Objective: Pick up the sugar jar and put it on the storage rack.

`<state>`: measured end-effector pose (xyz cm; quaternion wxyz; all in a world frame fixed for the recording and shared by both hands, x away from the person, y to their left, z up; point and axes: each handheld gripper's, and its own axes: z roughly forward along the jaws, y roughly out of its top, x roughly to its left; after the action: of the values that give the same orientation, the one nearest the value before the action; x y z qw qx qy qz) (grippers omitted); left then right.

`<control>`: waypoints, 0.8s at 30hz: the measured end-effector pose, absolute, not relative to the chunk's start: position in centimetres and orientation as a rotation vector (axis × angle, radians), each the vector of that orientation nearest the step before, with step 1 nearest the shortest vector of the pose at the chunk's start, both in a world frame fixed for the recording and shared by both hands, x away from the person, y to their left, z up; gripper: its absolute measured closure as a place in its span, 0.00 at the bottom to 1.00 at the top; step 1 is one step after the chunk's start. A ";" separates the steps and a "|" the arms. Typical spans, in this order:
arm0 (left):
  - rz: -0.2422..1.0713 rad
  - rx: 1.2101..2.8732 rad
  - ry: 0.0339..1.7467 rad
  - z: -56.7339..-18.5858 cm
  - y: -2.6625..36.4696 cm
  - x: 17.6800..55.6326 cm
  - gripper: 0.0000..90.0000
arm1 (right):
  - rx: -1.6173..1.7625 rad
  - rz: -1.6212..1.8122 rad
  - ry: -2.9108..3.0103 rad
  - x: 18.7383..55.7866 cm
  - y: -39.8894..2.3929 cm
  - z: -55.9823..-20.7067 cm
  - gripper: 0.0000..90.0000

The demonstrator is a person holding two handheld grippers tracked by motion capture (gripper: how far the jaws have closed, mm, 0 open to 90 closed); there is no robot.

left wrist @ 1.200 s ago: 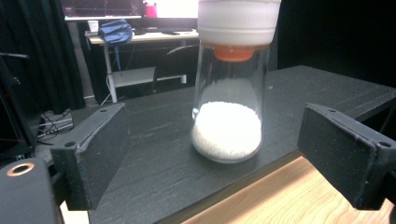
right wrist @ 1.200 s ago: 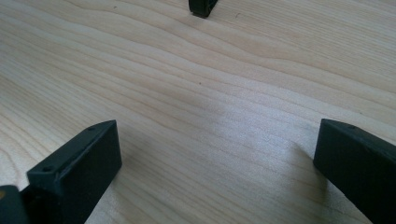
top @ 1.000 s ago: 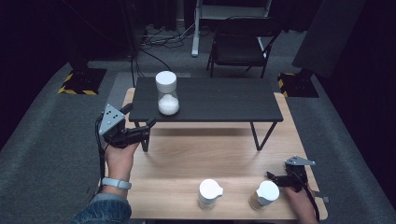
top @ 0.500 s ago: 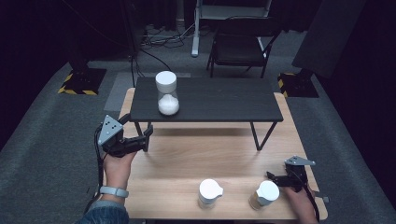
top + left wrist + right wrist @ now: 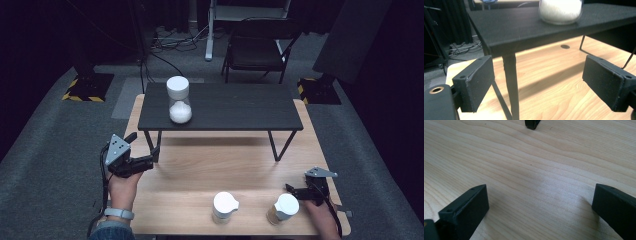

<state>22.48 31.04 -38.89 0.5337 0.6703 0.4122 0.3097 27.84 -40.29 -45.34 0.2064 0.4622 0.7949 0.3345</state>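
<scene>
A clear jar with a white lid and white powder in its bottom stands on the left part of a low black table; its base shows in the left gripper view. My left gripper hovers at the wooden table's left edge, pointing at the black table's front left leg. Its jaws stand open and have just closed a little; the leg shows through the gap and no pad touches it. My right gripper rests open low over the wood, nothing between its pads.
Two white-lidded containers stand near the wooden table's front edge, the right one next to my right gripper. A black table foot lies ahead of the right gripper. A chair and cables sit on the floor behind.
My left gripper has sunk and drawn back toward the person, from beside the black table's corner down to leg height. The right gripper has kept still.
</scene>
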 end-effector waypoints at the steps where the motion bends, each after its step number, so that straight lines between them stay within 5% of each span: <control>1: 0.736 1.603 0.984 -39.0 31.1 22.5 0.11 | 1.288 0.932 2.214 27.8 -40.3 -45.3 0.01; 24: 0.657 1.725 1.045 -42.6 30.9 22.3 0.12 | 1.288 0.932 2.214 27.8 -40.3 -45.3 0.01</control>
<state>22.30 30.90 -42.62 0.4884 0.7096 0.4299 0.2704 27.84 -40.29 -45.34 0.2065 0.4622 0.7949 0.3345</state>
